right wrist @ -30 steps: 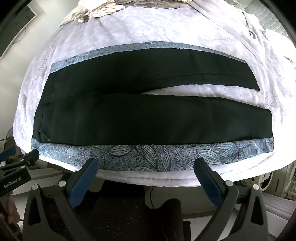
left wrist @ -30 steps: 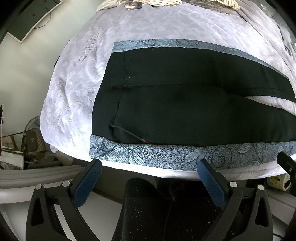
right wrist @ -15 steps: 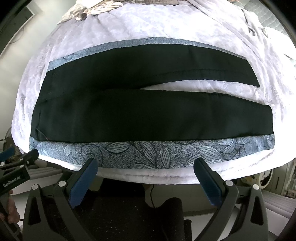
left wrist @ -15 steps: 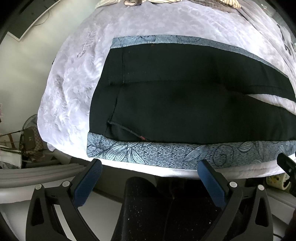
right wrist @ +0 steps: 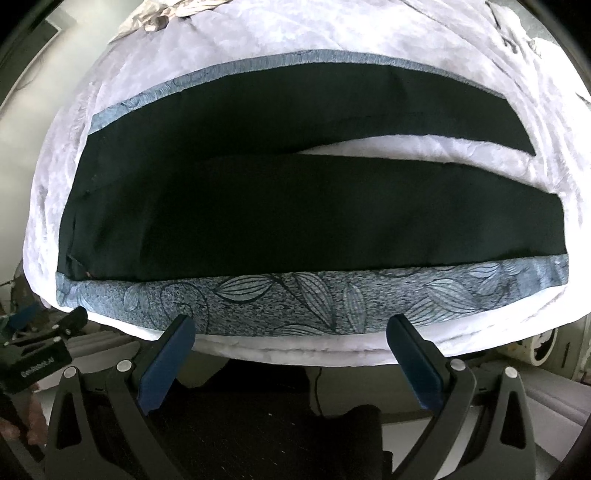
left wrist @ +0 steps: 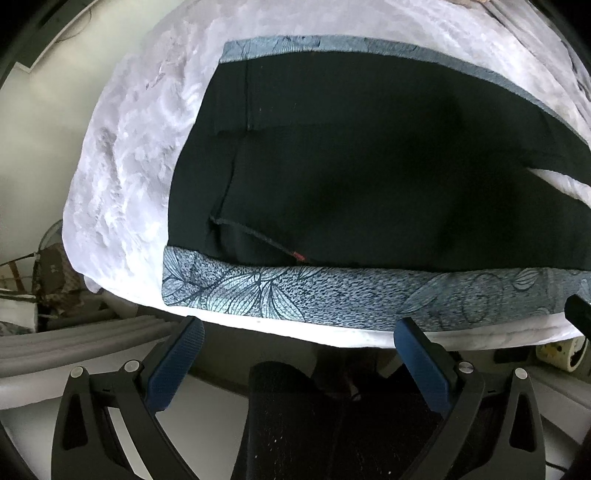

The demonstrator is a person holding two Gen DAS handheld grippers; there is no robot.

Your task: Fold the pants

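Observation:
Black pants [left wrist: 369,177] [right wrist: 295,214] with blue-grey leaf-print side bands lie flat across a white quilted bed, waist at the left, both legs running right and slightly parted. My left gripper [left wrist: 299,332] hangs open just in front of the bed's near edge, below the waist end and its pocket opening. My right gripper [right wrist: 291,328] is open too, just off the near edge at the printed band [right wrist: 314,295] of the closer leg. Nothing sits between either pair of blue-padded fingers. The leg hems [right wrist: 546,218] show only in the right wrist view.
The white bed cover [left wrist: 122,166] drops off at the left and near edges. Crumpled cloth [right wrist: 177,14] lies at the bed's far side. A bag and clutter [left wrist: 48,273] stand on the floor at left. The other gripper's body [right wrist: 33,354] shows at the right view's left edge.
Both grippers have moved closer to the bed's near edge, so the pants fill more of each view. Both stay open and the pants have not moved.

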